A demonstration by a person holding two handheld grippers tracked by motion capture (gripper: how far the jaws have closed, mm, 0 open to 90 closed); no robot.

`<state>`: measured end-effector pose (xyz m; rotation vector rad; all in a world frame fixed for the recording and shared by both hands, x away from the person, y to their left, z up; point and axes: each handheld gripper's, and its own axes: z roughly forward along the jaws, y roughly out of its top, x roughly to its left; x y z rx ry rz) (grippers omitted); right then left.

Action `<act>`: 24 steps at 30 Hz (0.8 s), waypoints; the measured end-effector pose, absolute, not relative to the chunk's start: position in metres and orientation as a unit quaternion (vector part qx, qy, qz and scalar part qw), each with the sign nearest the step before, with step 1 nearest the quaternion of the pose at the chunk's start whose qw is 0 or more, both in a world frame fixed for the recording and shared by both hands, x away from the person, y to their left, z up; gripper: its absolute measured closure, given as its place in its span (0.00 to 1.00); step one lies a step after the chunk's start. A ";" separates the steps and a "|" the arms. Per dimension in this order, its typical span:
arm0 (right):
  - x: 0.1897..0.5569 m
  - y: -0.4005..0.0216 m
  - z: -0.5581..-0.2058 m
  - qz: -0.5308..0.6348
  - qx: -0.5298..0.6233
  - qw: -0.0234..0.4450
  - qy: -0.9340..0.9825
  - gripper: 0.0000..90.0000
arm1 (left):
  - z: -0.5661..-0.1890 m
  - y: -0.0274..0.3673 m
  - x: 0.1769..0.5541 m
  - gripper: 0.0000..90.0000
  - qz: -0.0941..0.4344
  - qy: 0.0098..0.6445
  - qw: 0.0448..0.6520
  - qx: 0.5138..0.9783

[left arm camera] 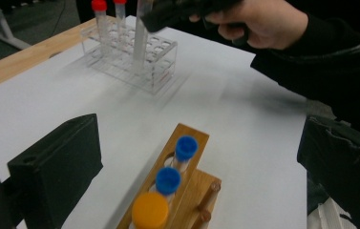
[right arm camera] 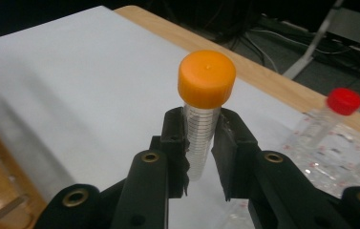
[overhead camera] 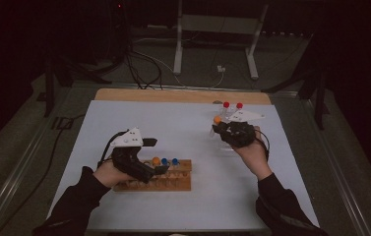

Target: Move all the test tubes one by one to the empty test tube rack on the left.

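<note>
My right gripper [right arm camera: 201, 148] is shut on a clear graduated tube with an orange cap [right arm camera: 206, 78], held upright above the white mat. In the high view this gripper [overhead camera: 221, 128] hangs just in front of a clear plastic rack [overhead camera: 228, 118] that holds two red-capped tubes [overhead camera: 226, 104]. My left gripper [overhead camera: 154, 155] stands open over the left end of a wooden rack [overhead camera: 175, 186]. Its wide-apart jaws frame two blue-capped tubes [left arm camera: 185, 147] and an orange-capped tube [left arm camera: 150, 210] standing in that rack, and nothing is gripped.
A white mat [overhead camera: 183, 128] covers the table, with a strip of bare wood [overhead camera: 173, 95] along the far edge. The clear rack [left arm camera: 130, 52] has several vacant holes. Cables and a metal stand [overhead camera: 215, 24] lie on the dark floor beyond the table.
</note>
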<state>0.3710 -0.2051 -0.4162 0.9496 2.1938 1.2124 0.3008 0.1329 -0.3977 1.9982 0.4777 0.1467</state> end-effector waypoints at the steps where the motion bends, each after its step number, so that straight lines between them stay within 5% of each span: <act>1: 0.370 -0.204 -0.417 0.441 0.342 0.225 0.799 0.83 | -0.397 0.131 0.302 0.02 0.061 0.197 0.515 0.832; 24: 0.351 -0.174 -0.411 0.447 0.282 0.207 0.823 0.83 | -0.372 0.073 0.334 0.06 0.070 0.175 0.510 0.839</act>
